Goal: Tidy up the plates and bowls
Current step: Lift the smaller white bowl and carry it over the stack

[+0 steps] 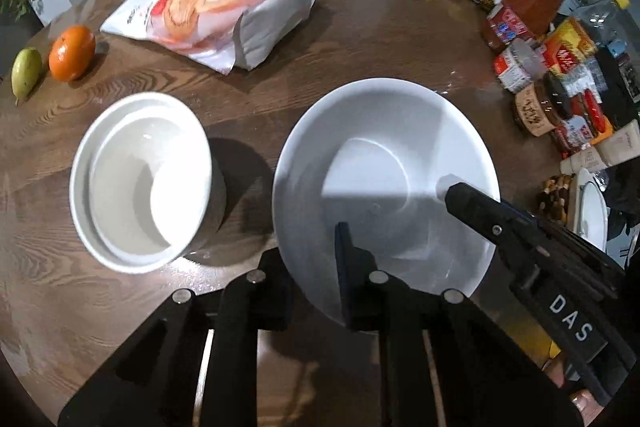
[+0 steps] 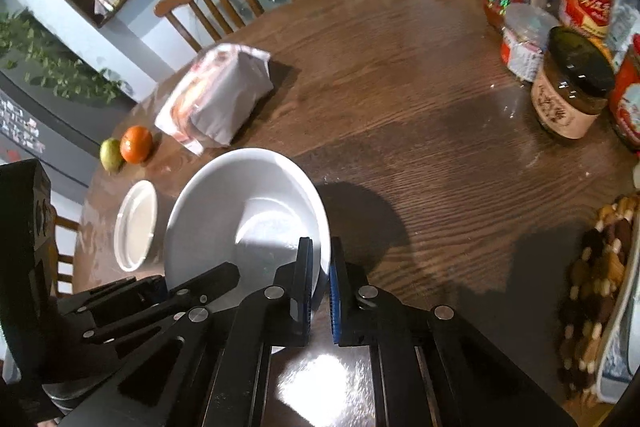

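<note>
Grippers from both hands met on one wide white ceramic bowl (image 1: 384, 163) near the front of the round dark wooden table (image 1: 380, 39). The left gripper (image 1: 310, 267) straddled the bowl's near rim, one black finger inside the bowl and the other outside below it, so its jaws were clamped on the rim. The right gripper (image 2: 320, 291) pinched the bowl's right-hand rim between its blue-padded fingers (image 2: 335, 303), closed tight on the edge. In the left wrist view that same gripper reached in from the right, its tip resting on the bowl's inner wall.

Just left of the held bowl, apart from it, sat a smaller white bowl (image 1: 142, 179) with a second bowl nested inside. Farther back lay a white bread bag (image 1: 216, 11) on its side, with an orange tangerine (image 1: 72, 53) and a green pear (image 1: 26, 71) beside each other near the left edge. Jars, sauce bottles and snack packets (image 1: 560, 67) crowded the right side, and a plate of mixed nuts (image 2: 592, 291) sat at the right edge.
</note>
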Motion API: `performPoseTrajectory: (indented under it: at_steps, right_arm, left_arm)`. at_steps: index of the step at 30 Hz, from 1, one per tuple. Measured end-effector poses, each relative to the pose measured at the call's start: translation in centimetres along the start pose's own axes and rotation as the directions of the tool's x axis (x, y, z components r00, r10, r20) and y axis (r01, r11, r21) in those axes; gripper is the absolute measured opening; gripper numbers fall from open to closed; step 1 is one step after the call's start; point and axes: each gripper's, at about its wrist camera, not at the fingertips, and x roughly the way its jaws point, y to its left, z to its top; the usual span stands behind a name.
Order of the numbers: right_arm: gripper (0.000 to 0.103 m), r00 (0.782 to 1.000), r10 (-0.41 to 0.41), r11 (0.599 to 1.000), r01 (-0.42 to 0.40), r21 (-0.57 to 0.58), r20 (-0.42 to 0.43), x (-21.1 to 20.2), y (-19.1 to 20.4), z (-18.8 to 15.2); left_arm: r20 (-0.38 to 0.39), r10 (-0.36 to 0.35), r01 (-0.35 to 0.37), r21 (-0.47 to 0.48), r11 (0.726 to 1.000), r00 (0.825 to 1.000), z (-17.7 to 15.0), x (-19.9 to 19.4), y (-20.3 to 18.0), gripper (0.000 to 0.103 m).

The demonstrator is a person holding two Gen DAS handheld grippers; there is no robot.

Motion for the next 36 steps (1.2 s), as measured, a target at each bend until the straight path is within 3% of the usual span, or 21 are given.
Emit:
performPoseTrajectory:
  at_steps: [11, 19, 29, 36]
  right_arm:
    - [0.009, 0.991, 0.032, 0.999, -0.037, 0.033, 0.129, -6.5, 0.6, -2.7]
    - [0.009, 0.977, 0.056, 0.997, -0.066, 0.041, 0.205, -11.2, 1.5, -5.5]
    - [0.009, 0.961, 0.064, 0.997, -0.073, 0.023, 0.268, -15.0, 2.8, -8.0]
    - [0.009, 0.956, 0.063, 0.997, -0.071, 0.015, 0.287, -16.6, 3.3, -9.9]
  left_arm:
    - [0.120, -0.015, 0.004, 0.089, 0.996, 0.993, -2.5, -5.8, -2.2, 0.014]
    - [0.233, -0.005, -0.033, 0.160, 0.986, 0.972, -5.4, -10.6, -3.5, 0.014]
    - [0.305, -0.029, -0.030, 0.187, 0.982, 0.952, -8.4, -14.4, -3.9, 0.014]
    - [0.310, -0.042, -0.021, 0.200, 0.980, 0.950, -10.5, -15.7, -4.2, 0.014]
